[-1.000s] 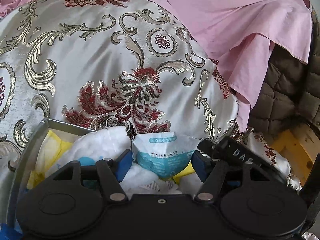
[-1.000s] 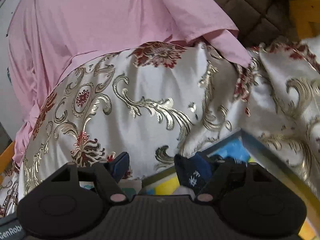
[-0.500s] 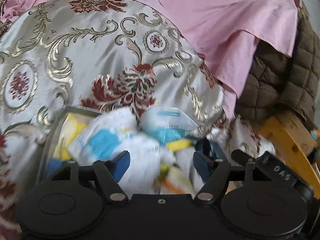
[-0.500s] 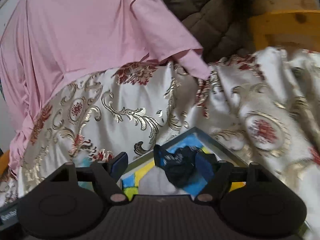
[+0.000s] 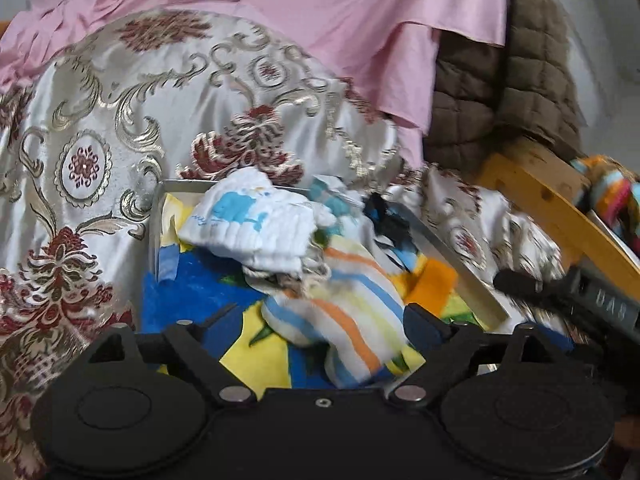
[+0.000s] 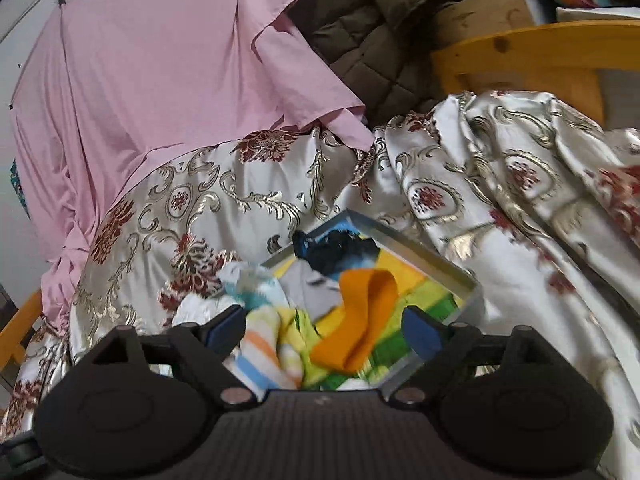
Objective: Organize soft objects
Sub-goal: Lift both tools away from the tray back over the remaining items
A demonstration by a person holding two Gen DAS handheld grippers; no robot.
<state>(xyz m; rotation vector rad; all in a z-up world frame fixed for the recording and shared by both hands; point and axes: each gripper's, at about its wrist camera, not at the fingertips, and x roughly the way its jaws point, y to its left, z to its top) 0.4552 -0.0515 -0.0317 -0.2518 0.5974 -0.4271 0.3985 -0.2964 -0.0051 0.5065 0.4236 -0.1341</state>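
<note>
A metal-rimmed tray [image 5: 452, 260] with a colourful bottom lies on the bed and holds soft items. In the left wrist view a white cloth with a blue print [image 5: 248, 224] lies at the back and a striped sock [image 5: 352, 312] lies in front. My left gripper [image 5: 324, 328] is open and empty above the striped sock. In the right wrist view an orange cloth [image 6: 360, 316], a dark blue sock [image 6: 336, 248] and the striped sock [image 6: 260, 348] lie in the tray [image 6: 424, 252]. My right gripper [image 6: 324, 332] is open and empty above them.
A silver satin quilt with red and gold flowers [image 5: 120, 120] surrounds the tray. A pink sheet [image 5: 320, 8] and a brown quilted jacket [image 5: 500, 100] lie behind. A yellow wooden frame [image 5: 552, 208] stands at the right, with colourful fabric [image 5: 612, 196] beyond it.
Both grippers have pulled back and up from the tray, so more of its contents shows. The dark sock has left the right gripper's fingers and lies in the tray.
</note>
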